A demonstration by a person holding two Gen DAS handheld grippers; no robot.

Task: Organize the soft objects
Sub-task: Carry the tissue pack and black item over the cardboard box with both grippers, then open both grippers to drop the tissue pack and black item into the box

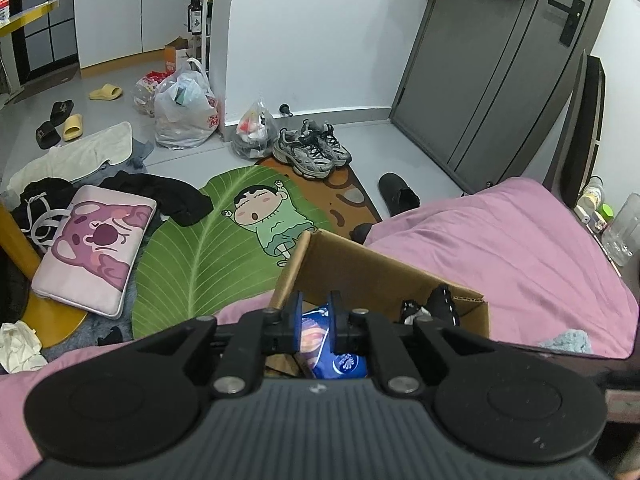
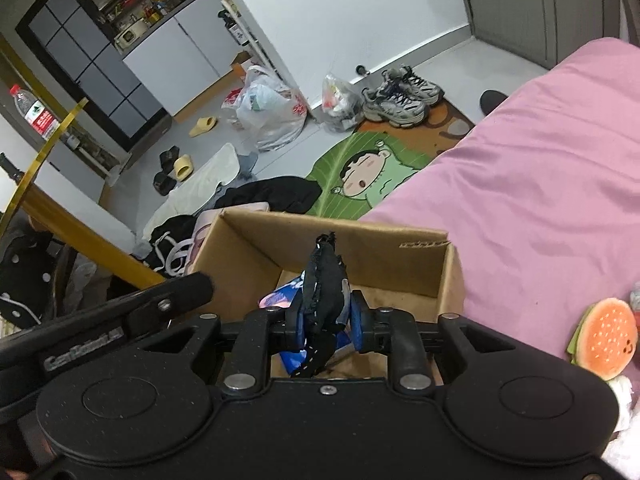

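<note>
Black cloth [image 2: 325, 300] pinched btwn R fingers [image 2: 358, 320]; L fingers [image 1: 298, 320] clamp blue packet [image 1: 320, 340], over box [image 2: 400, 264].

Both wrist cameras are sitting close behind their fingers, looking down and forward over the cardboard box [image 1: 384, 276] [image 2: 400, 264] on the pink bed [image 1: 500, 248] [image 2: 540, 184]. Beyond the fingertips, both are taking in the green cartoon rug [image 1: 208, 240] [image 2: 360, 172] and grey sneakers [image 1: 310, 152] [image 2: 400, 96]. The right view is tilting, with the box directly ahead of its fingers.
</note>
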